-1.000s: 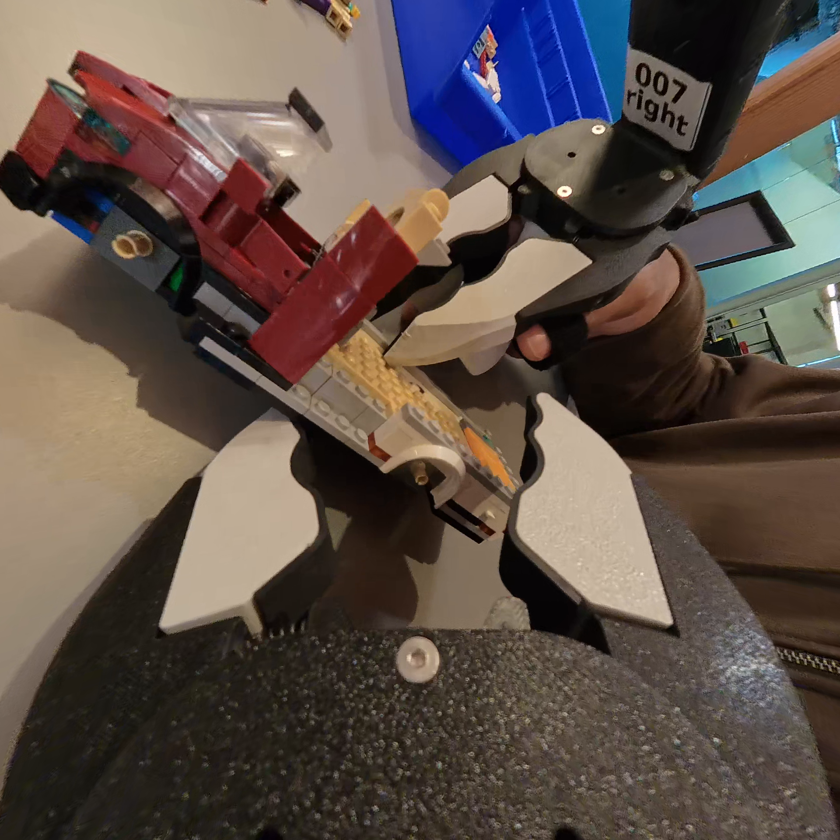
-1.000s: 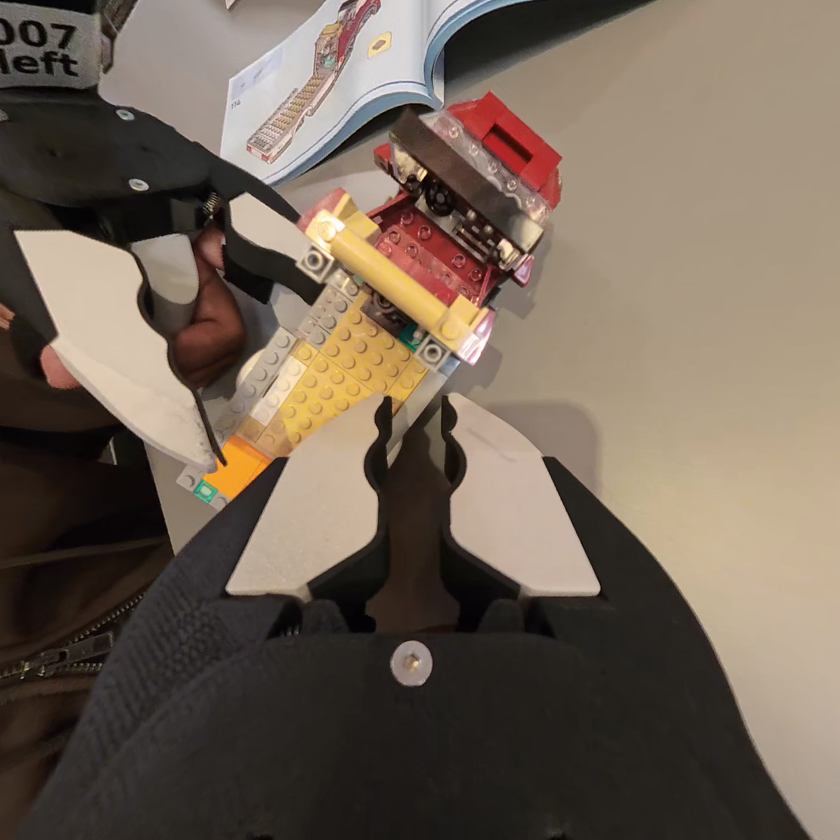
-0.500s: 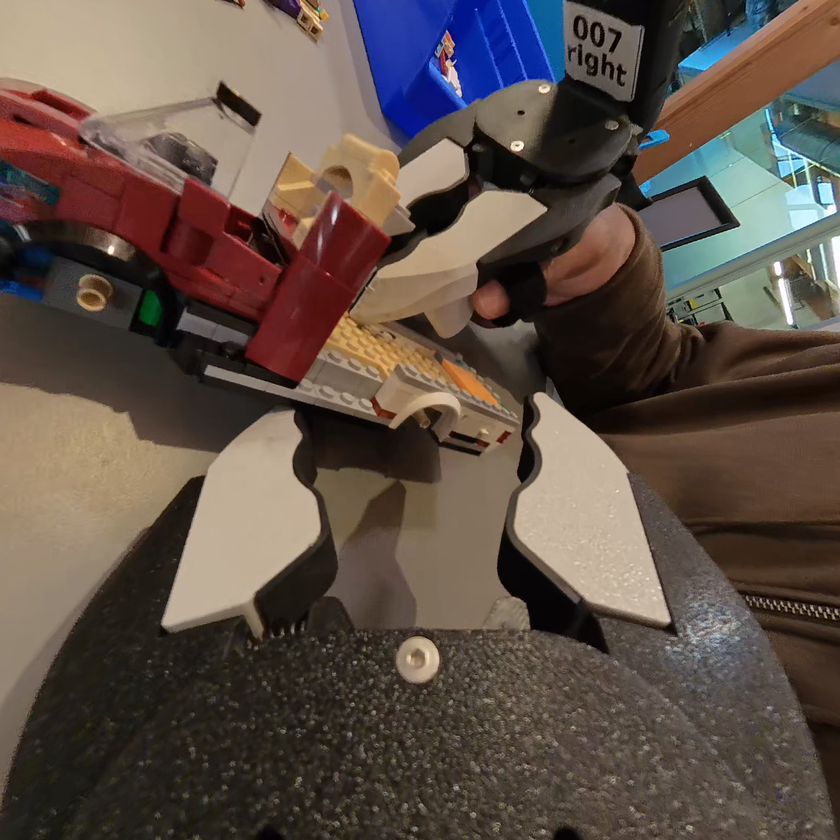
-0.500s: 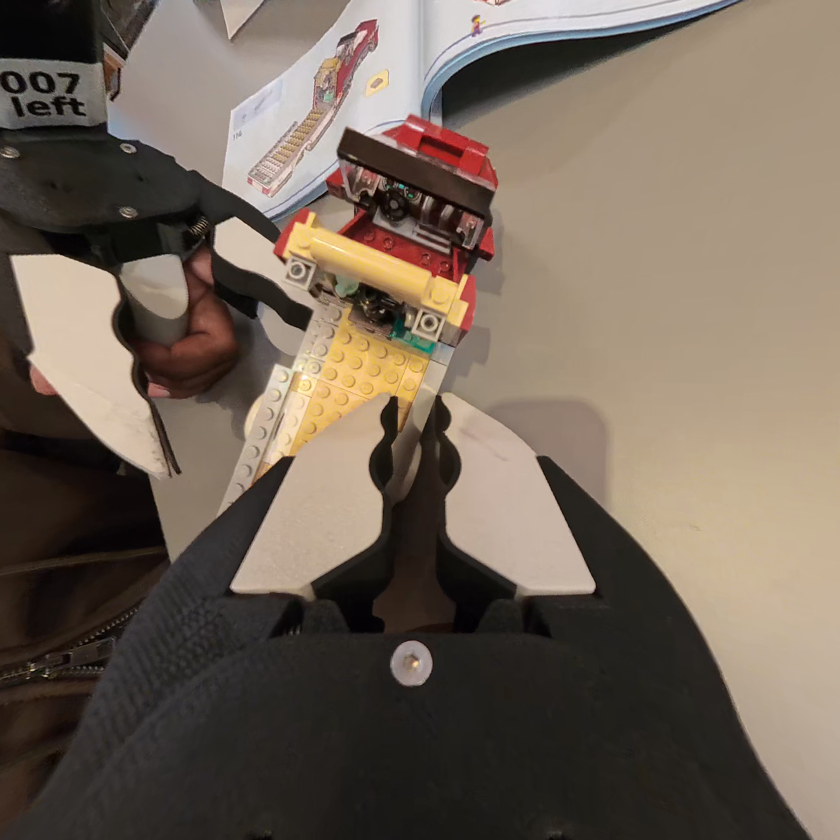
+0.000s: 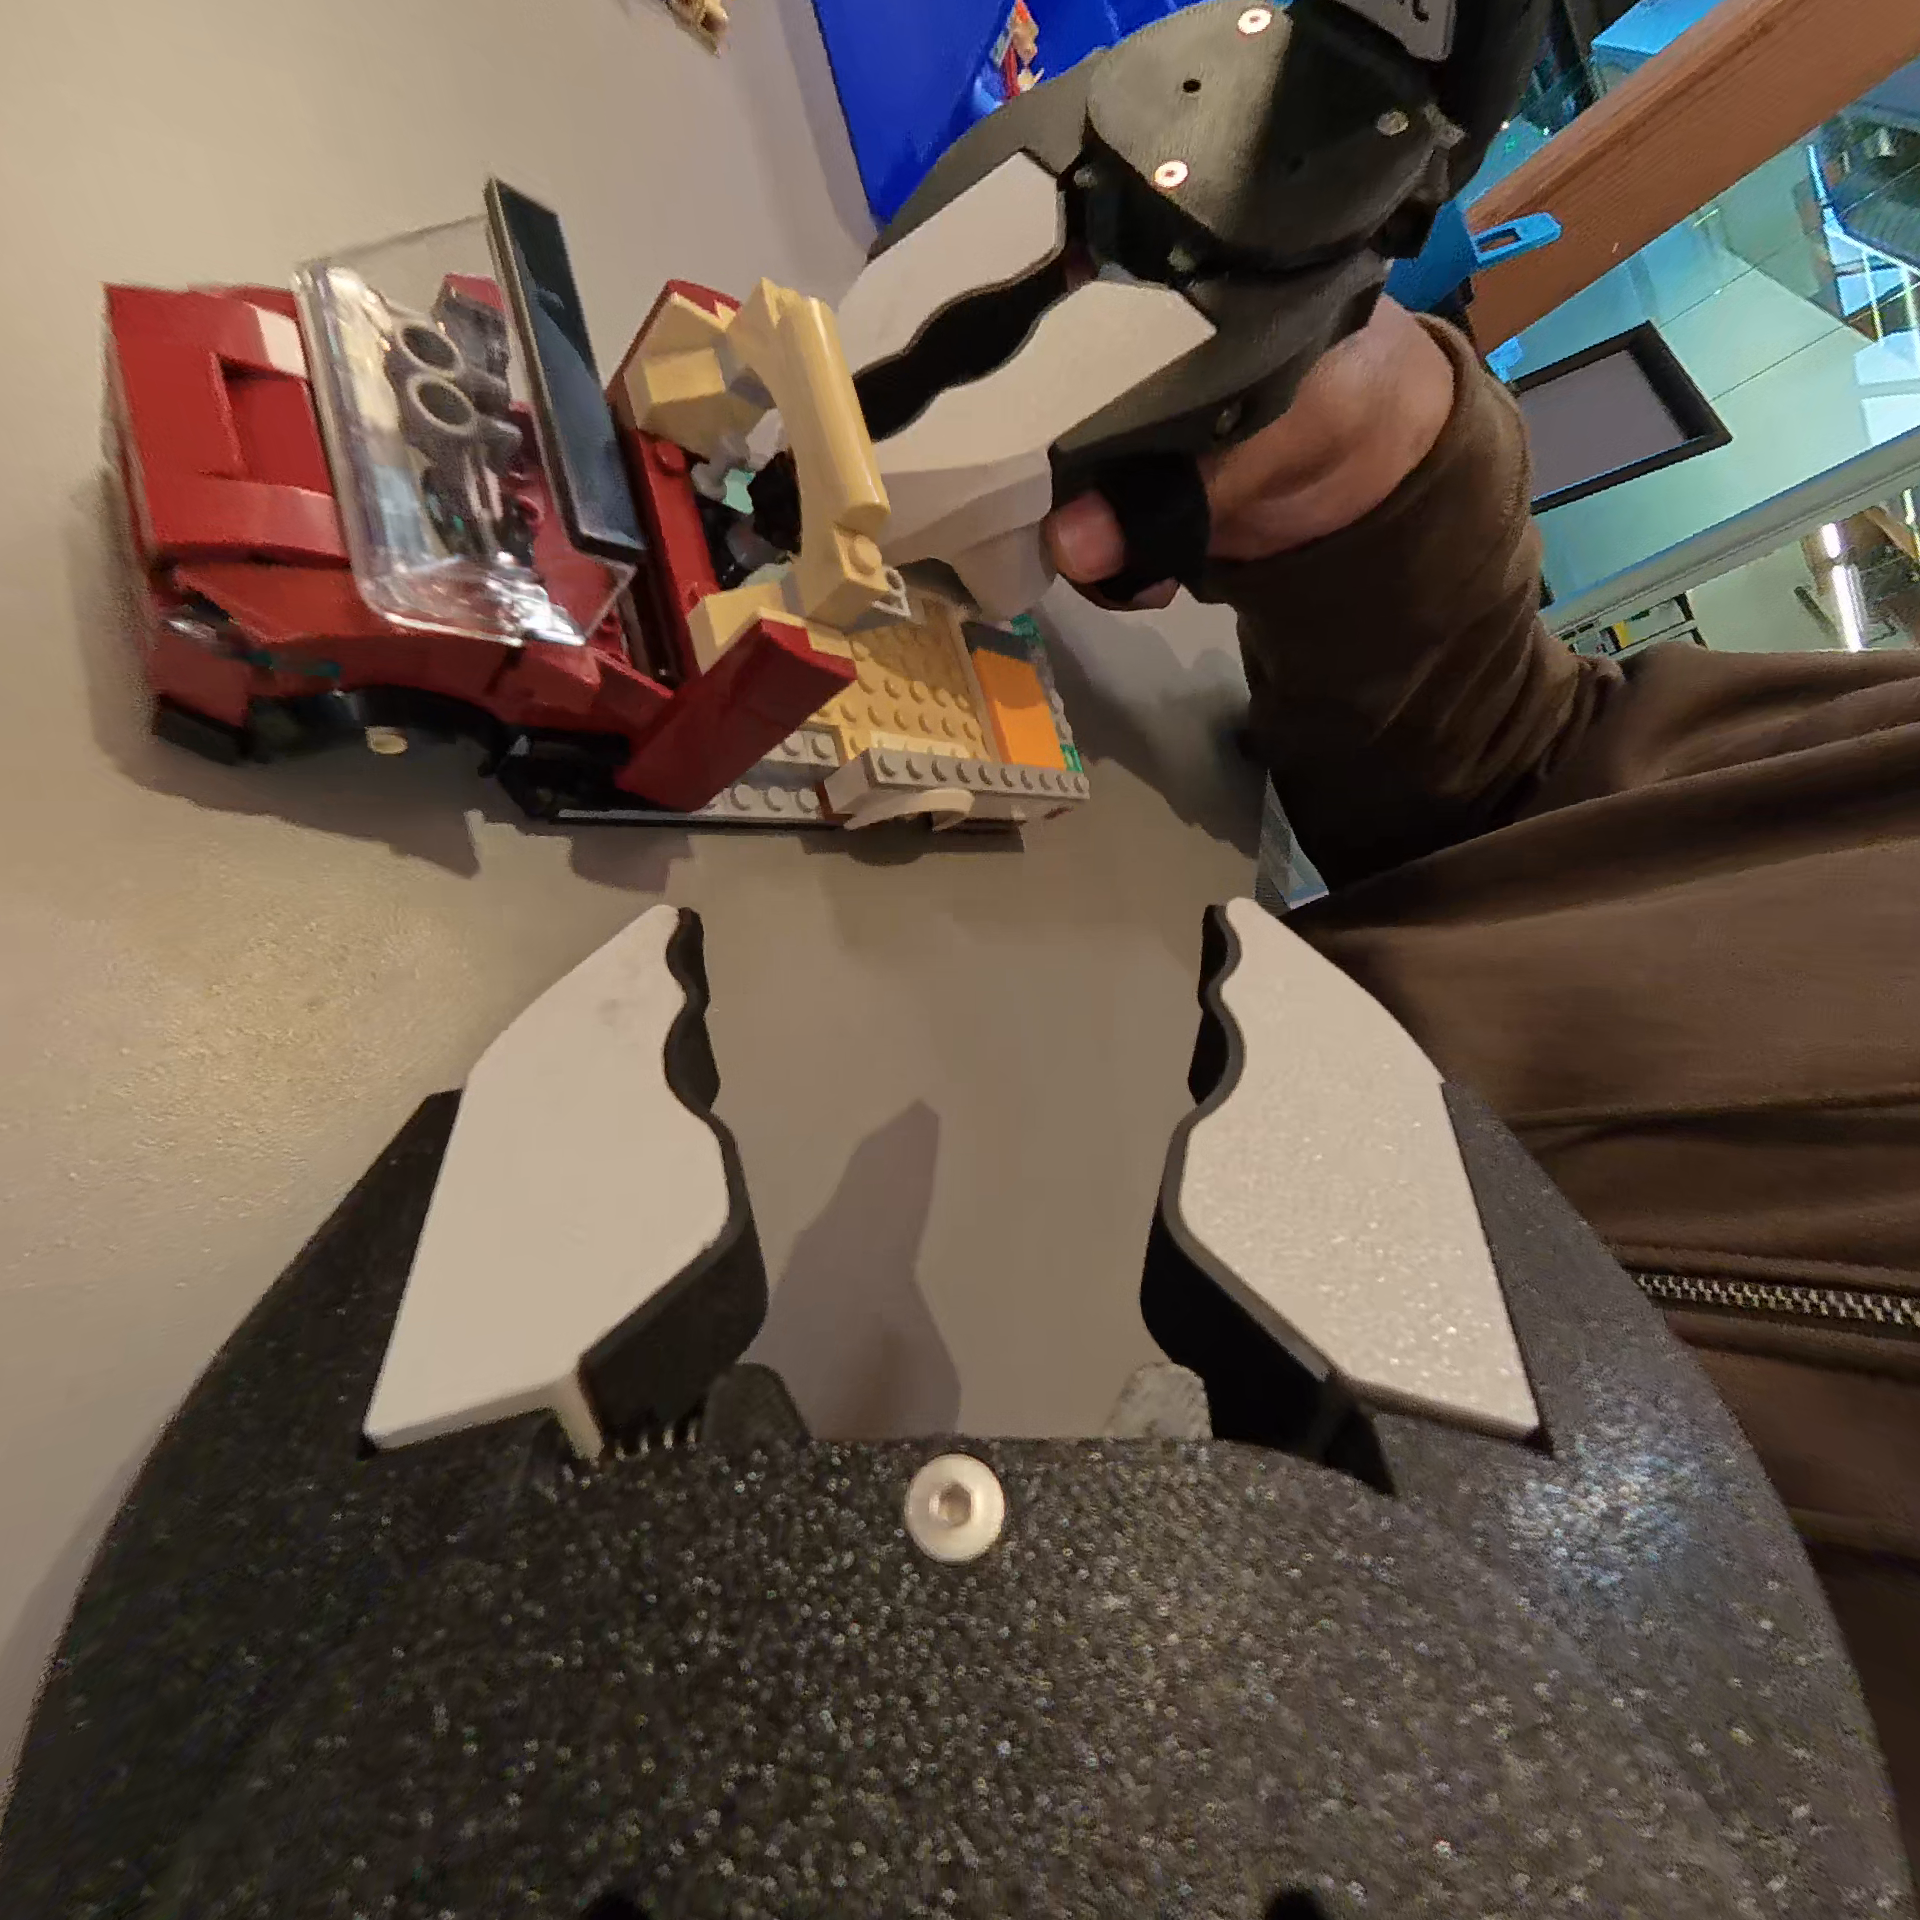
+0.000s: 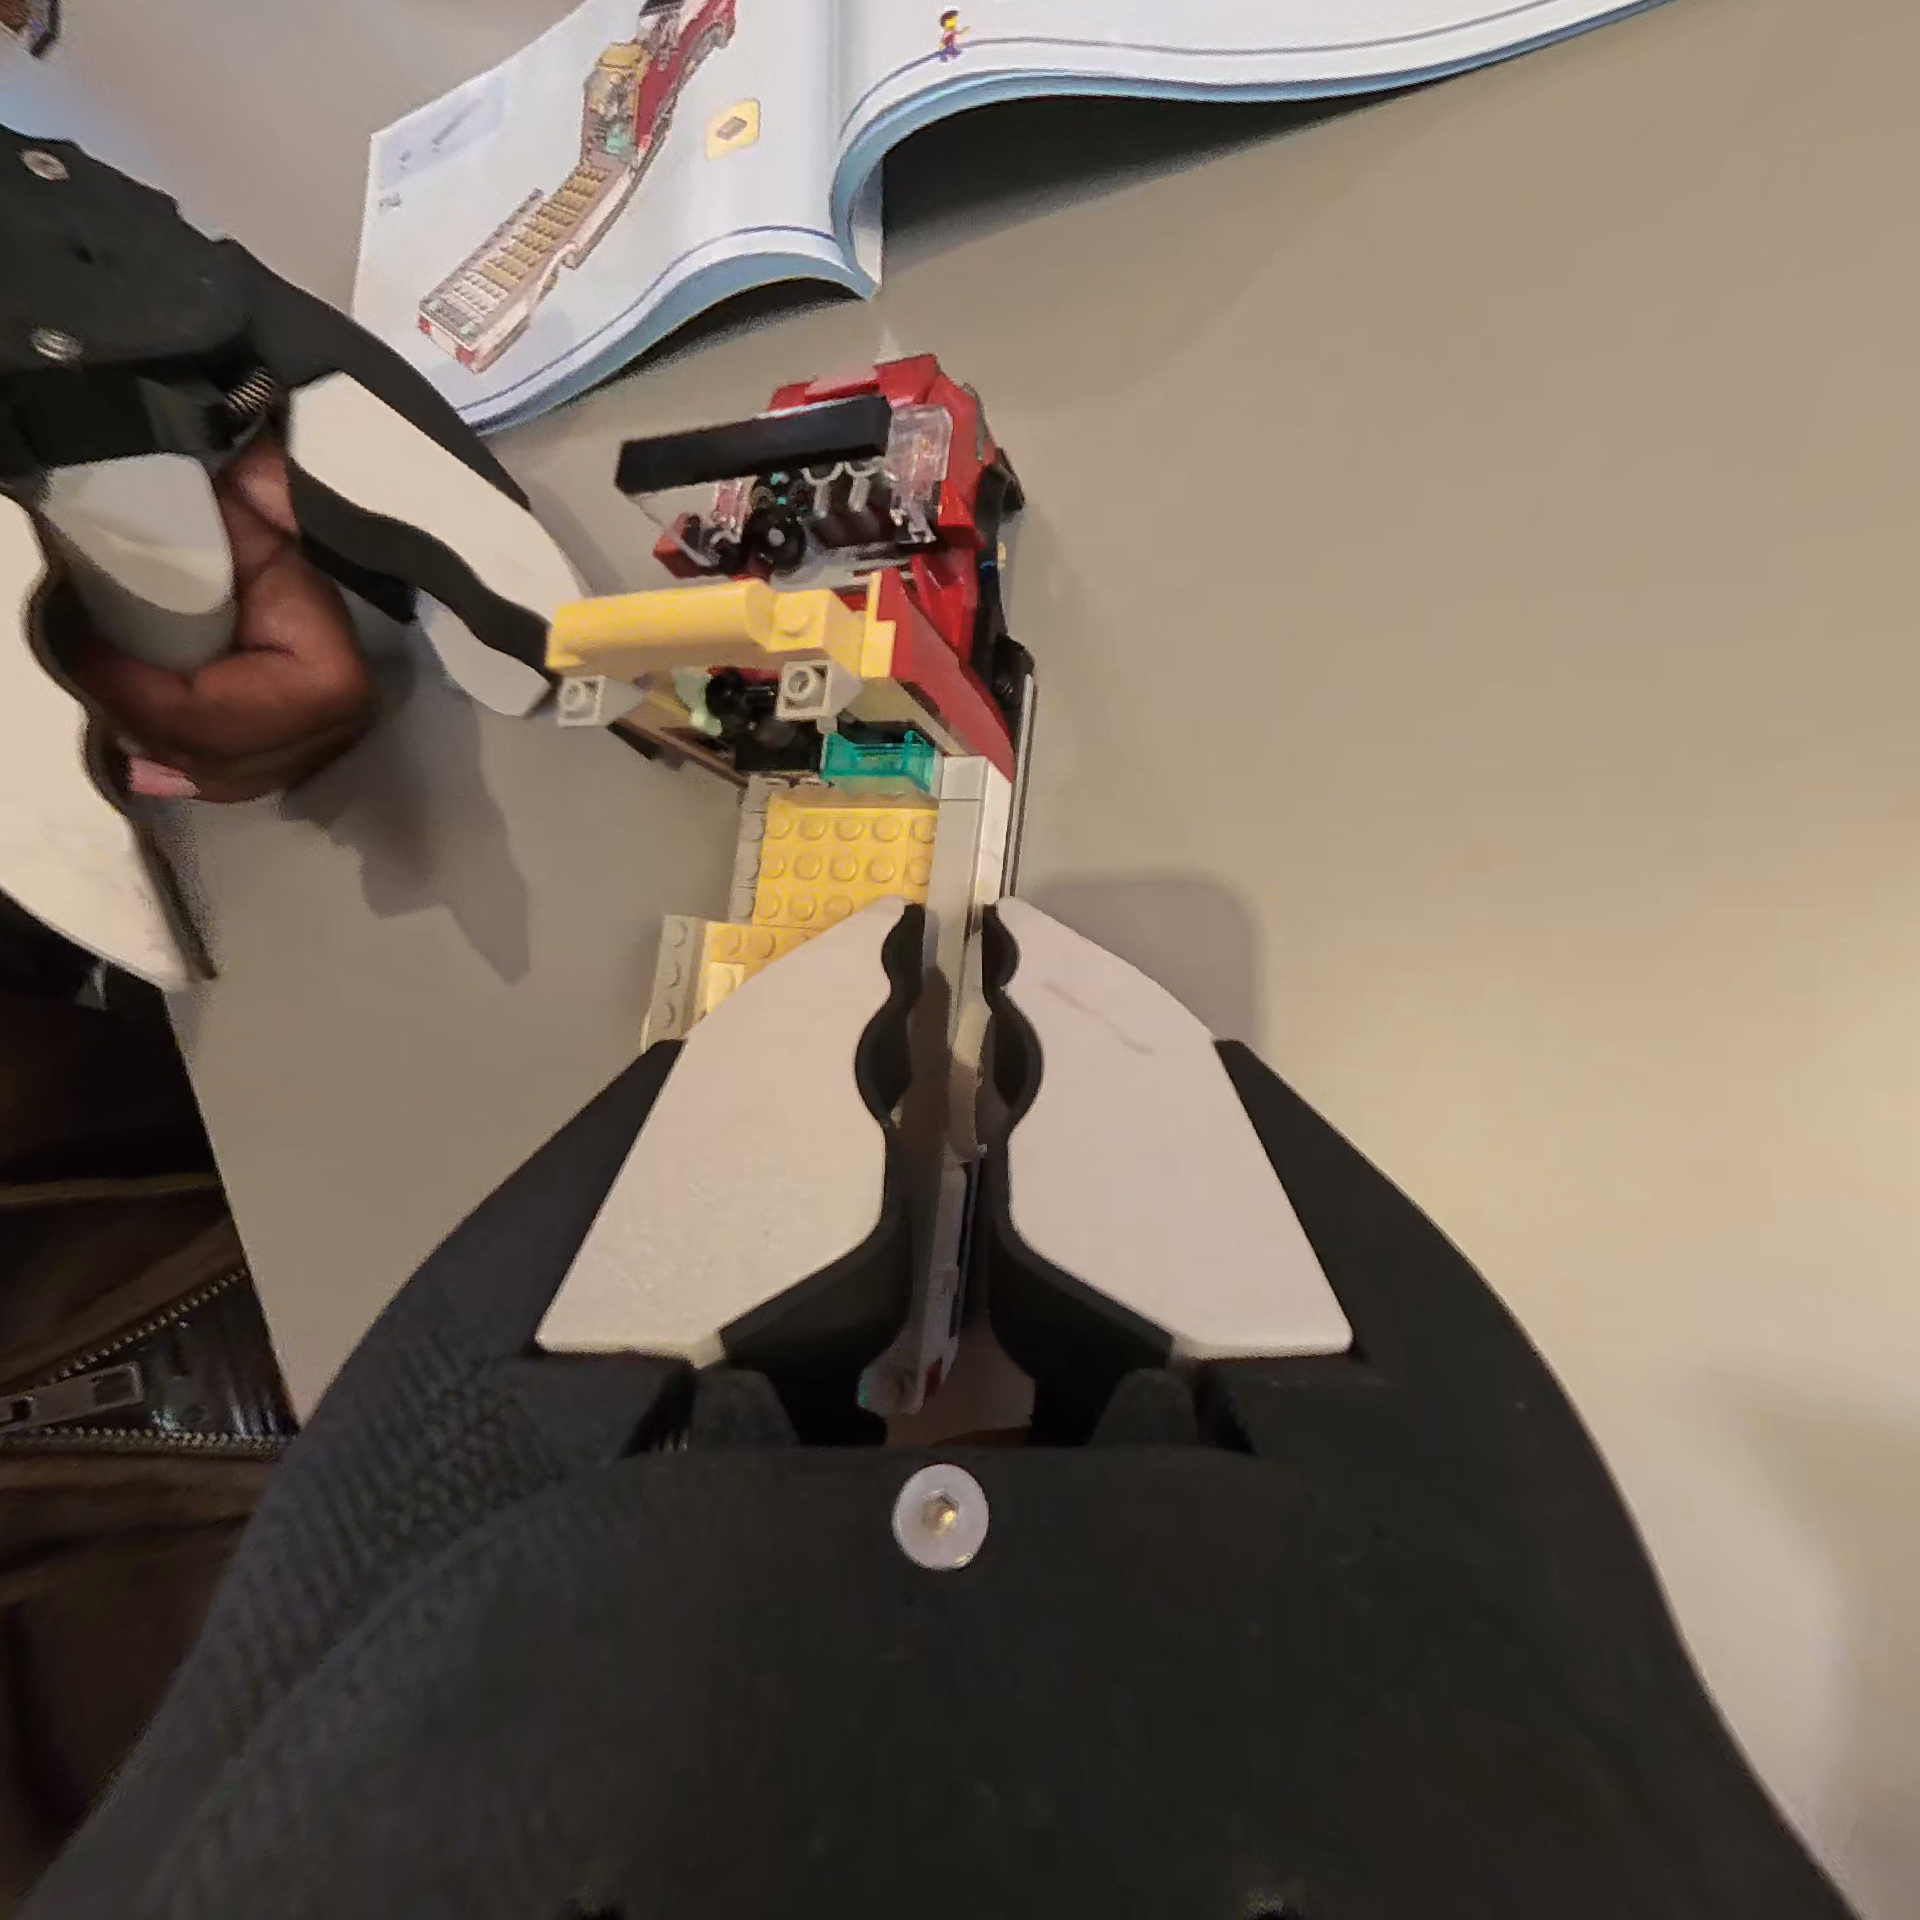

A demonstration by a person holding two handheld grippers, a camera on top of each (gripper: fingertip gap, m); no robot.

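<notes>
Right wrist view: gripper [image 6: 951,920] clamps studded brick model [image 6: 842,862]

- my jaws: pale grey fingers [image 5: 582,1174] with black wavy pads, speckled black body
- brick car [image 5: 416,540]: dark red, tan studded floor, orange tile, bit of teal, clear windshield
- table [image 5: 208,1039]: plain beige-grey
- booklet [image 6: 665,187]: white with light blue edging
- bin [image 5: 914,94]: bright blue
- sleeve [image 5: 1558,831]: brown

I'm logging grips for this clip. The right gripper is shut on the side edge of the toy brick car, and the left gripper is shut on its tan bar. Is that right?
Not quite. The left gripper is open and holds nothing, as the left wrist view shows. The right gripper is indeed shut on the side edge of the toy brick car.
</notes>
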